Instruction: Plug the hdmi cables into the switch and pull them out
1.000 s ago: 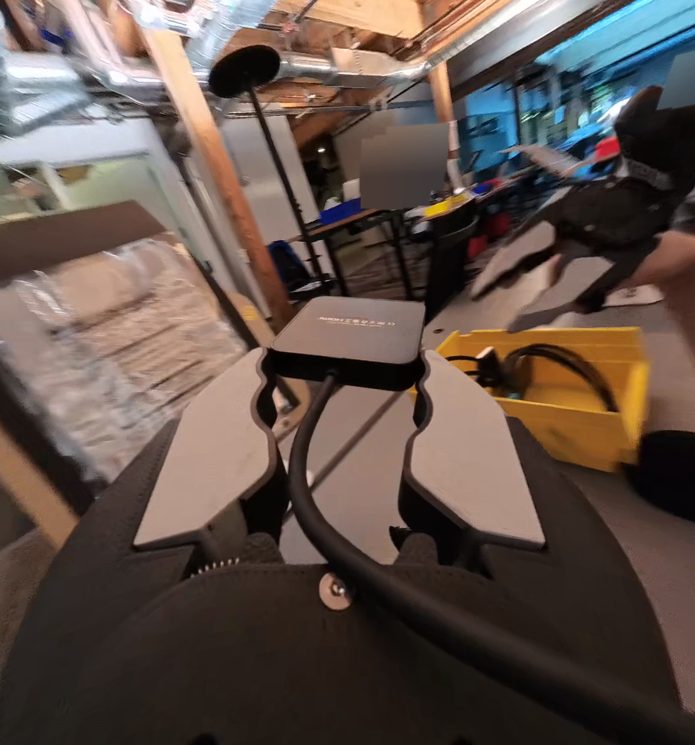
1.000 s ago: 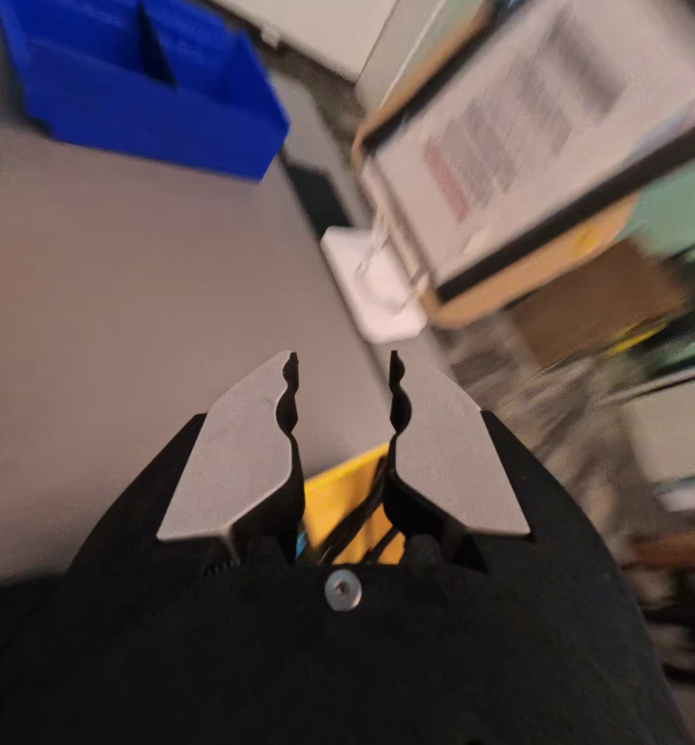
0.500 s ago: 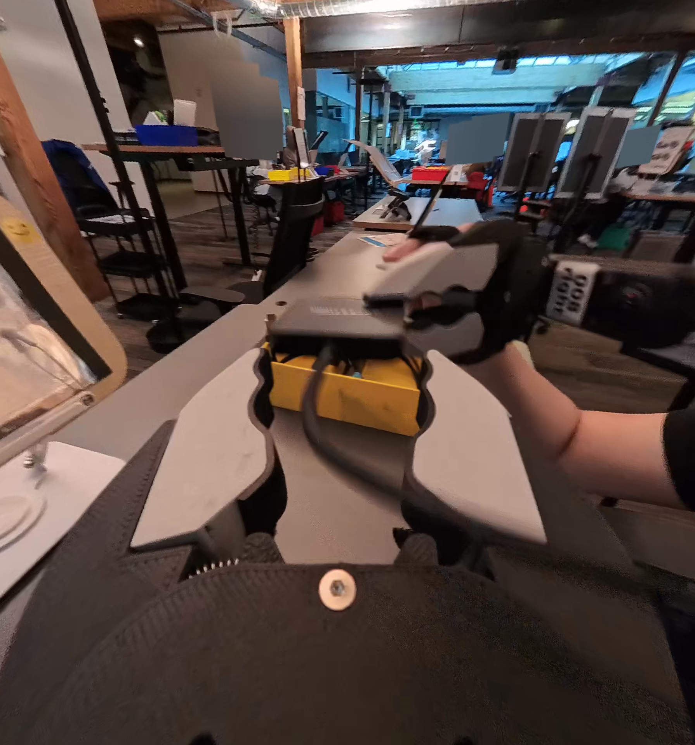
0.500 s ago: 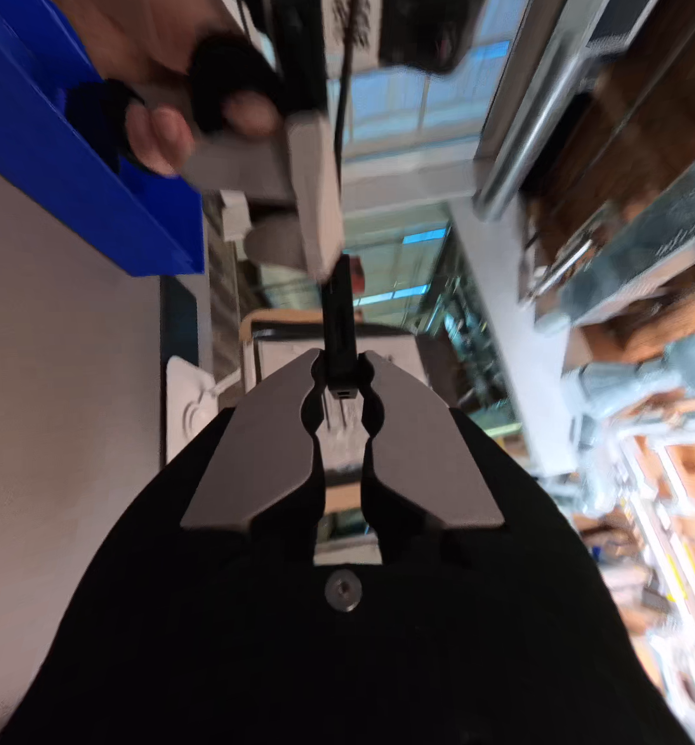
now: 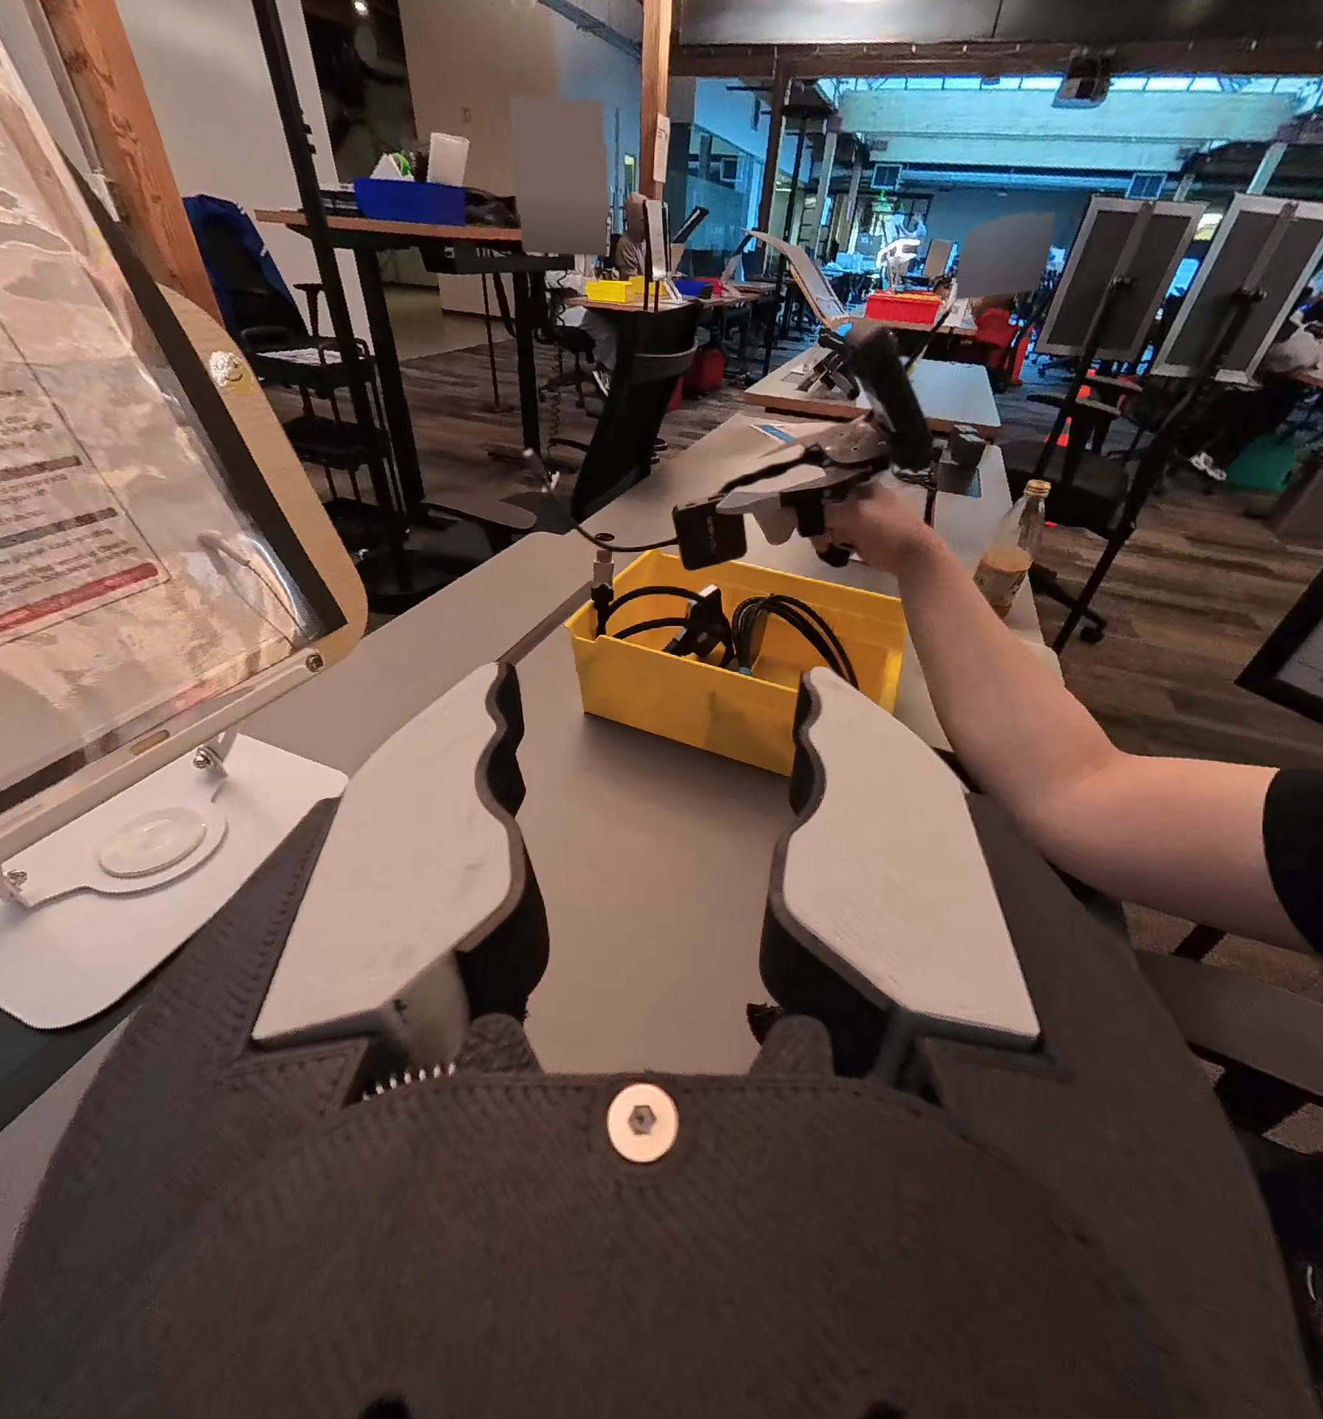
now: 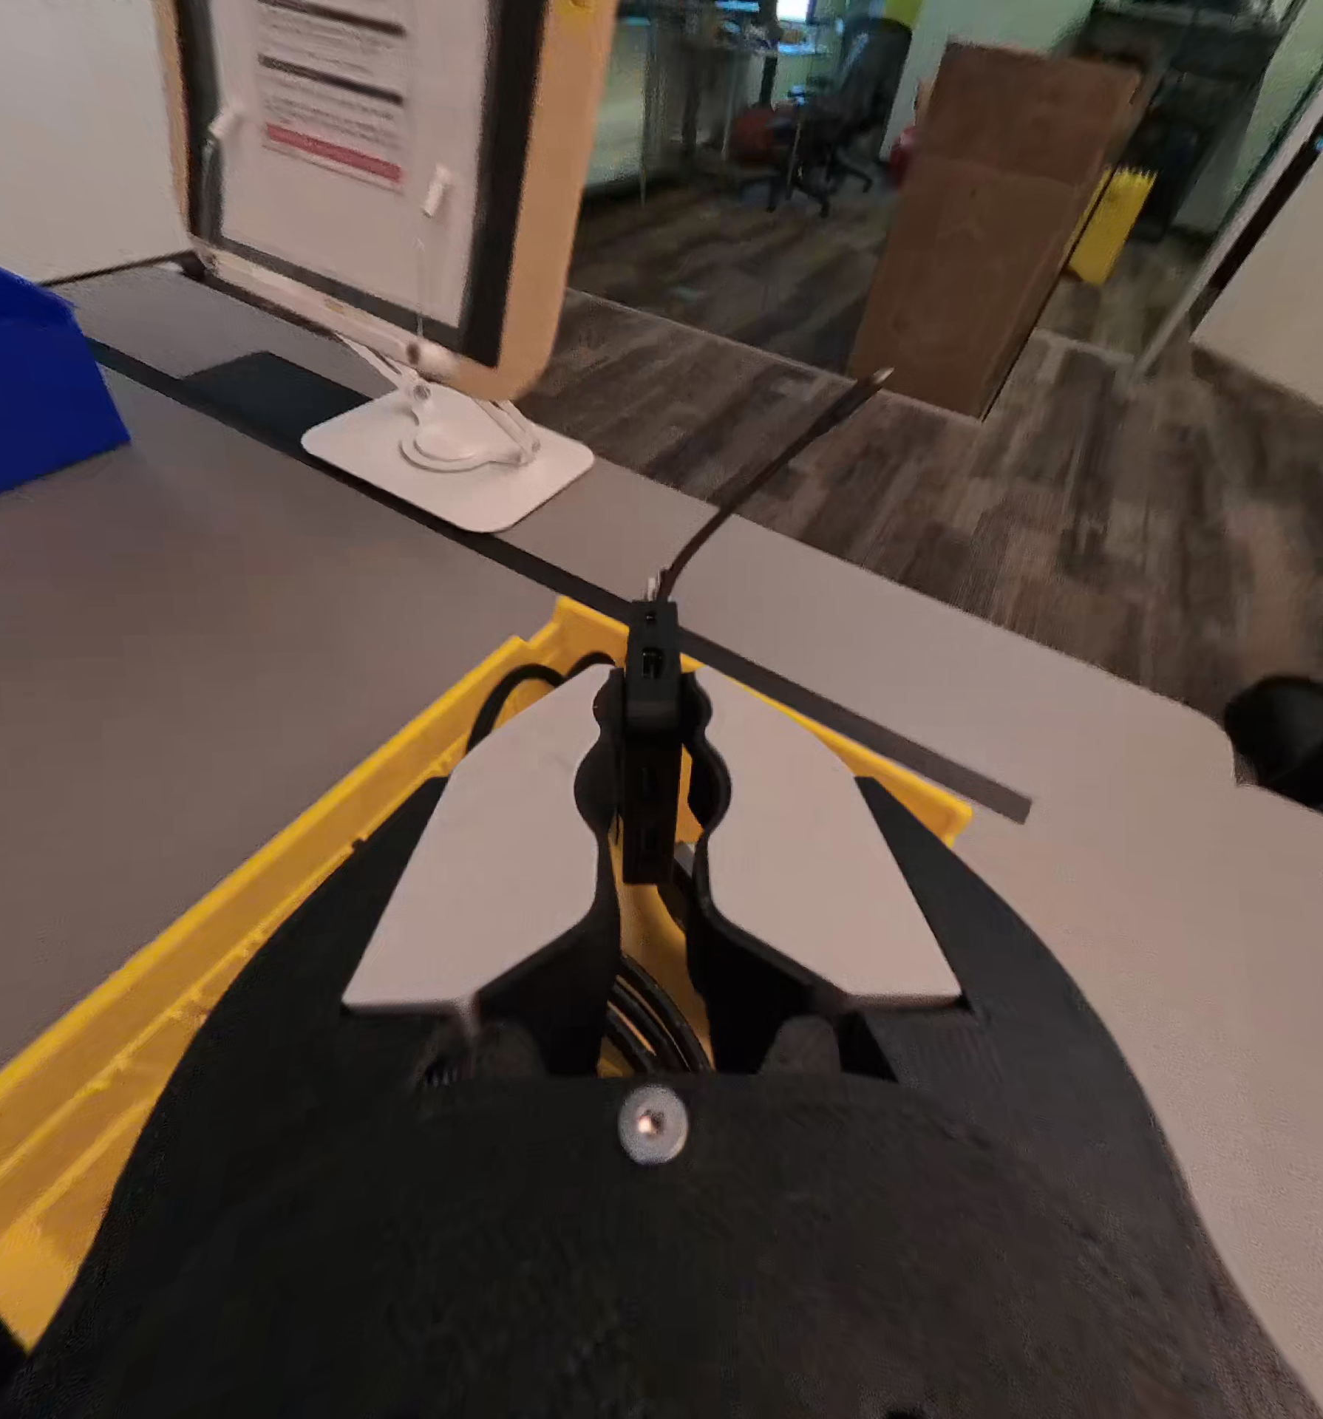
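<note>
My left gripper (image 5: 654, 691) is open and empty, low over the grey table (image 5: 643, 860), short of the yellow bin (image 5: 689, 695). Black HDMI cables (image 5: 793, 626) lie coiled in the bin. Farther off, my right gripper (image 5: 727, 503) is shut on the small black switch (image 5: 708, 535) and holds it in the air above the bin's far side. The switch's short black lead (image 5: 603, 572) hangs to the left. In the right wrist view the right gripper (image 6: 651, 679) clamps the switch (image 6: 649, 768) edge-on over the yellow bin (image 6: 144, 998), and the lead (image 6: 758, 476) sticks up.
A framed sign on a white base (image 5: 128, 868) stands at the table's left edge; it also shows in the right wrist view (image 6: 451, 461). A blue bin (image 6: 13, 384) sits at the far left there. A bottle (image 5: 1008, 549) stands behind the person's forearm (image 5: 1027, 714). My right fingertips sit around 40 cm from my left ones.
The switch passed from my left gripper to my right. The left gripper opened and drew back. The right gripper shut on the switch and carried it over the yellow bin.
</note>
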`<action>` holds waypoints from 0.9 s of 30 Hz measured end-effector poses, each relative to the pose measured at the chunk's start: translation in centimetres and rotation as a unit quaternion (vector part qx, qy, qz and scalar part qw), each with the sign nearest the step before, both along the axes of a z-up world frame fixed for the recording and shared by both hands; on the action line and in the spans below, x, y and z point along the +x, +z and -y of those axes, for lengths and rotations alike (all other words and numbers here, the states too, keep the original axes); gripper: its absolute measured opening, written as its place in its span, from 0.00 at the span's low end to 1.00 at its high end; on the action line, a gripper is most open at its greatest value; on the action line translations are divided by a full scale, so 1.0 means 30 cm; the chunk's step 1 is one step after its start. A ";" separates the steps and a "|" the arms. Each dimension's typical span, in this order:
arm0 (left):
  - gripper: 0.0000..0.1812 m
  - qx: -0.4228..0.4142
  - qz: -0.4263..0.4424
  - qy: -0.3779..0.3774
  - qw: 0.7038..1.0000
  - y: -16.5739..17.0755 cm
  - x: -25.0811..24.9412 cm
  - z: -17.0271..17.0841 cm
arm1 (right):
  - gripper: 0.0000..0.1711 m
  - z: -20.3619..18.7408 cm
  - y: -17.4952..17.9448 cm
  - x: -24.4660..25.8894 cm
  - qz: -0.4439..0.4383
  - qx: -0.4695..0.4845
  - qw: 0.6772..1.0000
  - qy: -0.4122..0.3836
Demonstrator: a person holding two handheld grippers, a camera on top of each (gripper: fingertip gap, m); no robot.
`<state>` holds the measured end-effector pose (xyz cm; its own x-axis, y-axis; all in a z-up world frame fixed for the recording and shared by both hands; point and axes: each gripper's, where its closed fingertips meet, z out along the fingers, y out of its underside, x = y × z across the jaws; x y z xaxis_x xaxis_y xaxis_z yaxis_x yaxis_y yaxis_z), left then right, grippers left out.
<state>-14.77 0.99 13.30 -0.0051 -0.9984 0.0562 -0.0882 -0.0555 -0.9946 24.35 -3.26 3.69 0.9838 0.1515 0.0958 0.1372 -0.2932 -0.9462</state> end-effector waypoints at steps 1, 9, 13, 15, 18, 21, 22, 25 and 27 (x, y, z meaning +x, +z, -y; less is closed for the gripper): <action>0.37 0.001 -0.001 0.002 1.000 -0.002 -0.001 -0.005 | 0.09 0.000 -0.022 0.015 0.008 -0.008 1.000 -0.003; 0.37 -0.002 -0.035 -0.001 0.999 -0.055 0.033 -0.005 | 0.09 -0.021 -0.177 0.019 0.176 -0.069 0.980 0.062; 0.36 0.001 -0.052 -0.004 0.999 -0.081 0.052 0.000 | 0.09 -0.030 -0.170 0.040 0.228 -0.072 0.970 0.055; 0.36 -0.001 -0.057 -0.006 0.998 -0.090 0.060 0.001 | 0.09 -0.044 -0.166 0.063 0.259 -0.059 0.963 0.044; 0.36 -0.002 -0.068 -0.009 0.998 -0.106 0.069 0.005 | 0.09 -0.052 -0.232 0.108 0.232 -0.092 0.968 0.026; 0.36 0.002 -0.074 -0.008 0.997 -0.112 0.072 0.006 | 0.10 -0.029 -0.320 0.168 0.191 -0.166 0.967 -0.019; 0.36 0.003 -0.074 -0.008 0.997 -0.112 0.071 0.006 | 0.10 -0.027 -0.321 0.181 0.182 -0.168 0.968 -0.036; 0.36 0.005 -0.074 0.000 0.997 -0.106 0.061 -0.009 | 0.10 -0.001 -0.271 0.186 0.152 -0.158 0.974 -0.063; 0.36 0.013 -0.078 0.030 0.996 -0.100 0.032 -0.045 | 0.13 0.043 -0.207 0.206 0.132 -0.151 0.974 -0.107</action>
